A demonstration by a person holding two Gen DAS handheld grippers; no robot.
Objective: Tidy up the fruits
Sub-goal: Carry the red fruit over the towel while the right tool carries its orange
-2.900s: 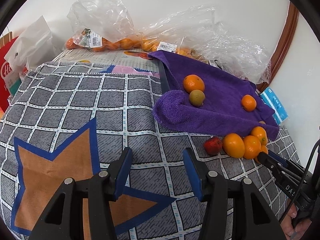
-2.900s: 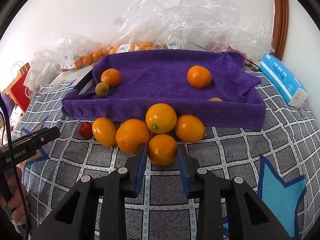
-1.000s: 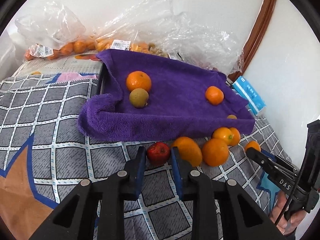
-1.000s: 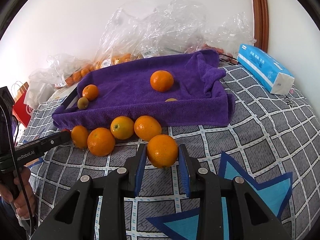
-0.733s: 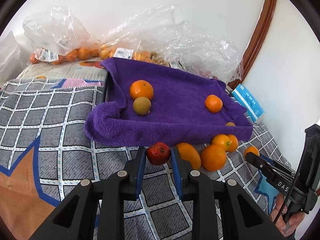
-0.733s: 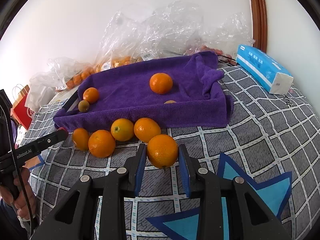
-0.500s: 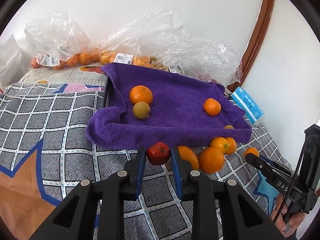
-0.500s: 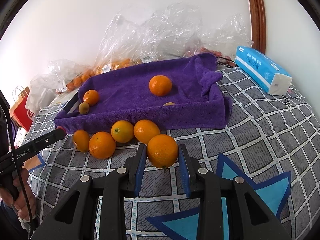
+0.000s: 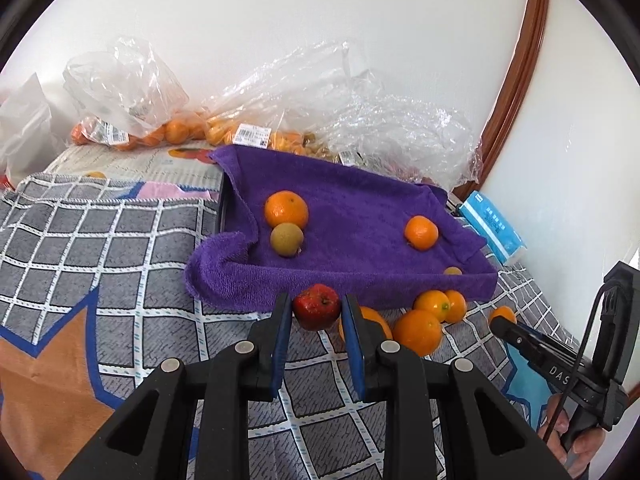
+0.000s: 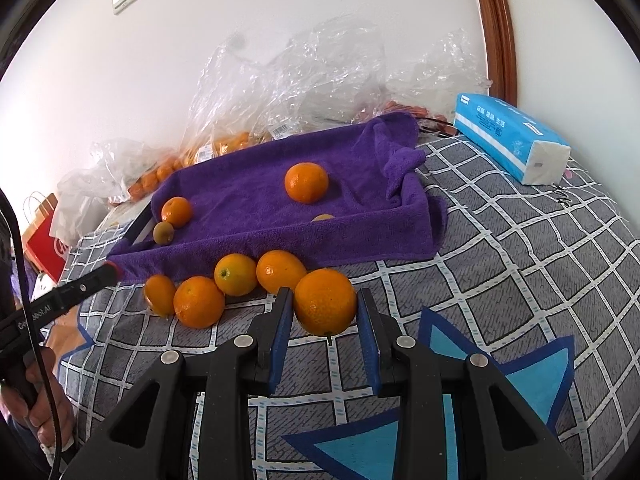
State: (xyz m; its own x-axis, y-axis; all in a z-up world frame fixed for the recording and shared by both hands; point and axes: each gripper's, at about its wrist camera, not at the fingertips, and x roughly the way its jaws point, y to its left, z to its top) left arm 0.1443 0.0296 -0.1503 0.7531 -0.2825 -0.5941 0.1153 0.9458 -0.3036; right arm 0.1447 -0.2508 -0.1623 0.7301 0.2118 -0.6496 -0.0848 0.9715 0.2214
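The left gripper (image 9: 316, 312) is clamped on a red fruit (image 9: 317, 306), the right gripper (image 10: 325, 312) on an orange (image 10: 325, 306). Beneath both spreads a grey checked blanket (image 10: 520, 248); ahead lies a purple towel-lined tray (image 9: 360, 216), then plastic bags (image 10: 304, 80) against a white wall (image 9: 320, 20).

Tray wall hides most (not all) of one small fruit (image 10: 322, 217).

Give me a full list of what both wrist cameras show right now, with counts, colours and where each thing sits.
red fruit: 1, red, in left gripper
held orange: 1, orange, in right gripper
loose oranges: 4, orange, on quilt before the towel
purple towel: 1, purple, lining a tray
oranges on towel: 2, orange
greenish-brown fruit: 1, beside the smaller orange
half-hidden fruit: 1, behind towel's front fold
plastic bags: several, clear, by wall
tissue pack: 1, blue
checked quilt: 1, grey
left gripper: shut
right gripper: shut
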